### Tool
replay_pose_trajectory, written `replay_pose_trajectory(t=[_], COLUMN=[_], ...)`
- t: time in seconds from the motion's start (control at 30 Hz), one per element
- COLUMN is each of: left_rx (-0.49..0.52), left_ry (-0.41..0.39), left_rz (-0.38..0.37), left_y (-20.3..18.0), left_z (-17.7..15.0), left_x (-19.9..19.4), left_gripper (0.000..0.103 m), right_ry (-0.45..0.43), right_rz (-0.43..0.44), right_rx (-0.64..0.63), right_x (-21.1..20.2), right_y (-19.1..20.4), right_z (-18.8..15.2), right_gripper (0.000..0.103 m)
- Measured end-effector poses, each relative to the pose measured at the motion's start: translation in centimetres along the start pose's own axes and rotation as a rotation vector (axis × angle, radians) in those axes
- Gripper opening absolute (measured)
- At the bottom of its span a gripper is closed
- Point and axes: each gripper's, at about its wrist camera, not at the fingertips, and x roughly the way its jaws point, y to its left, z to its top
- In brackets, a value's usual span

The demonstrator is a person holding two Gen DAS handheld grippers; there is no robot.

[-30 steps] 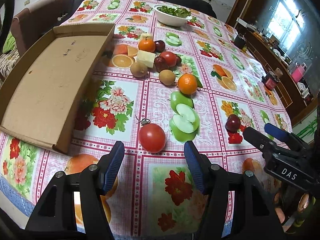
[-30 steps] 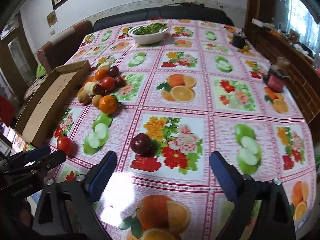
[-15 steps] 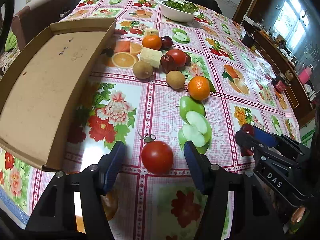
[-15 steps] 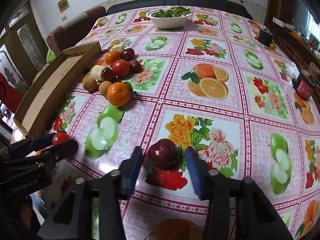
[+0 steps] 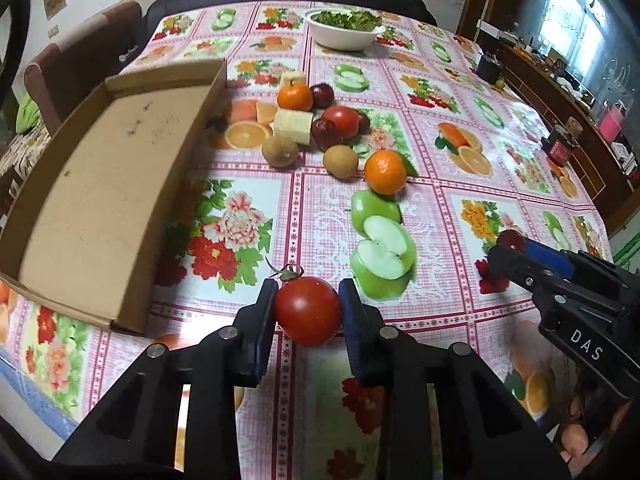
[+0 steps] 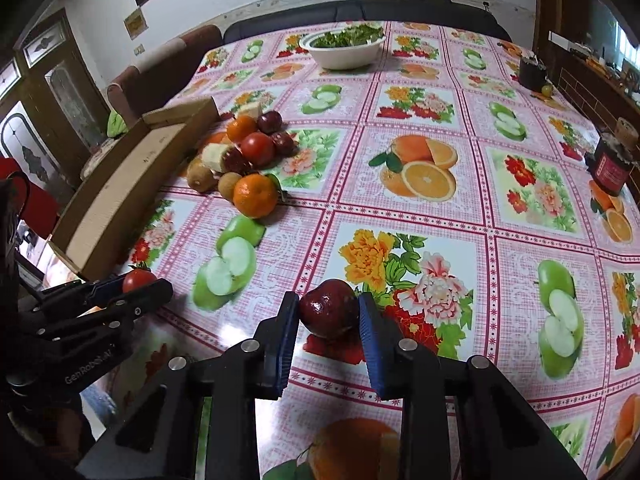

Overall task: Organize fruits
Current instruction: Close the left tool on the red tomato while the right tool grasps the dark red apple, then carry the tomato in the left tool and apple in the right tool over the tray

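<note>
A red tomato with a green stem lies on the flowered tablecloth. My left gripper is closing on it, and both blue pads touch its sides. In the right wrist view a dark red plum sits between the pads of my right gripper, whose jaws are closing and press on it. Each gripper shows in the other's view: the right gripper at the right, the left gripper at the lower left. More fruit, including an orange, a tomato and kiwis, lies piled mid-table.
A shallow open cardboard box lies on the left, its near corner close to the left gripper. A white bowl of greens stands at the far end. A dark jar stands near the right edge. Chairs and a sofa ring the table.
Both grippers stood wide open short of their fruit. Each has since moved forward around it and closed, the left onto the tomato, the right onto the plum.
</note>
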Motion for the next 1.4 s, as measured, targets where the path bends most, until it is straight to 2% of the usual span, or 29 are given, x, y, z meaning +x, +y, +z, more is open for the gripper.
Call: replay_pose_trajectory(t=[0.17, 0.57, 1.4], left_rx=[0.016, -0.034, -0.103], left_ry=[-0.053, -0.136, -0.161], left_rz=[0.049, 0.093, 0.117], left_y=[0.1, 3.0, 7.3], left_z=[0.4, 1.0, 1.6], left_x=[-1.9, -4.6, -5.4], left_gripper=[0.028, 0.028, 0.028], right_ry=[-0.019, -0.018, -0.005], right_rz=[0.029, 0.068, 0.098], right_rx=[0.007, -0.025, -0.102], right_x=[-0.9, -1.2, -0.7], right_y=[0.4, 2.9, 7.2], right_z=[0.4, 1.0, 2.4], right_gripper=[0.031, 0.031, 0.031])
